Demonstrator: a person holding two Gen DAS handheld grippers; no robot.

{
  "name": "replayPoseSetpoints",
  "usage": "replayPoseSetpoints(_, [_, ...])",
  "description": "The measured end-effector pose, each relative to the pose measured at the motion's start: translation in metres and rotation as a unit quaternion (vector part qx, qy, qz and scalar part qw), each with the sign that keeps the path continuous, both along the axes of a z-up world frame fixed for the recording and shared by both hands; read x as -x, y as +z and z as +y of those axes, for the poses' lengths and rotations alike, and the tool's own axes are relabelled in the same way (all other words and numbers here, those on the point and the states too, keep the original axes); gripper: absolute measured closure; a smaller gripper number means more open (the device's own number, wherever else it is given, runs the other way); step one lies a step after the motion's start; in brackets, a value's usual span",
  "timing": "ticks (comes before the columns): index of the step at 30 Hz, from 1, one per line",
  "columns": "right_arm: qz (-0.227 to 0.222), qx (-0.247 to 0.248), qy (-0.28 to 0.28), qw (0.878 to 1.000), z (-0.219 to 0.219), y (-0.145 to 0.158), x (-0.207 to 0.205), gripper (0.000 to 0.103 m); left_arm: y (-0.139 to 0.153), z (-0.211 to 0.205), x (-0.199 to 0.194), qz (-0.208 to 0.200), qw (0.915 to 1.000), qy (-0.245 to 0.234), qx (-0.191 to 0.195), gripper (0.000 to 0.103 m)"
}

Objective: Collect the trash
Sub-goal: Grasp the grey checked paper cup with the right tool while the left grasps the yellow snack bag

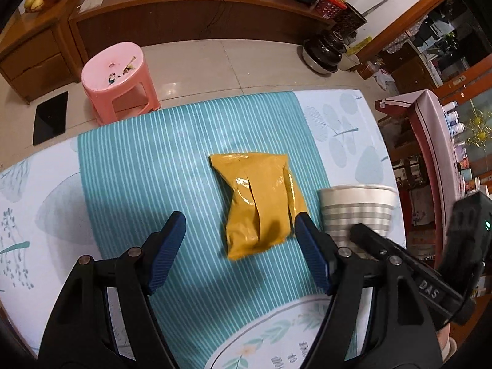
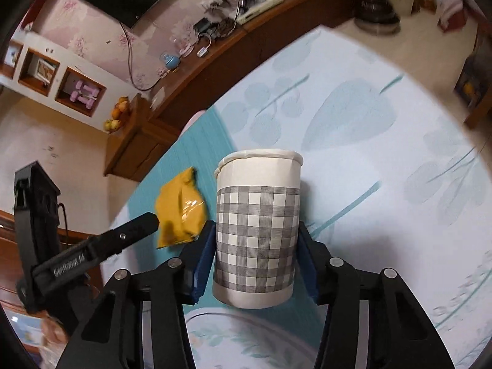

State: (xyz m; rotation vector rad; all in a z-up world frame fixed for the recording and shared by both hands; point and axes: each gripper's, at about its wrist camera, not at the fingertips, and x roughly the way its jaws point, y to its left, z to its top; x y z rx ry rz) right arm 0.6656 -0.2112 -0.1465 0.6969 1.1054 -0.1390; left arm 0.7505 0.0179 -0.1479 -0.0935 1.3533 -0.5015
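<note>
A crumpled yellow snack packet [image 1: 261,203] lies on the teal striped mat [image 1: 147,166]. My left gripper [image 1: 240,236] hovers open just short of it, its right fingertip beside the packet's near right corner. A paper cup [image 2: 258,230] with a grey check pattern is upright and lifted off the cloth, with my right gripper [image 2: 255,255] shut on its sides. In the left wrist view the same paper cup [image 1: 359,206] shows to the right of the packet, with the right gripper's finger in front of it. The yellow packet [image 2: 180,212] appears left of the cup in the right wrist view.
A leaf-print cloth [image 1: 344,123] covers the table under the mat. Beyond the far edge stand a pink plastic stool [image 1: 118,80], a long wooden cabinet [image 1: 196,15] with cables and boxes, and a dark pot [image 1: 326,50] on the floor. Shelves crowd the right side.
</note>
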Motion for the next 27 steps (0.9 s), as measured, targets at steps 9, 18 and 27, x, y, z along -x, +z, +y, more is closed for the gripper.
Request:
replayPoseSetpoints(9, [-0.01,0.031,-0.006,0.999,0.005,0.002,0.0,0.055,-0.014,-0.02,-0.008,-0.007,0.9998,-0.005,-0.019,0.055])
replayPoseSetpoints(18, [-0.008,0.05,0.013,0.999,0.012,0.009,0.032,0.057,-0.01,-0.028,0.024,-0.028,0.9985,-0.021,-0.043,0.086])
replayPoseSetpoints(27, [-0.016,0.041,0.032,0.999,0.021,0.03,0.101,0.058,0.023,-0.004,0.102,-0.042,0.9977,-0.02,-0.049,0.095])
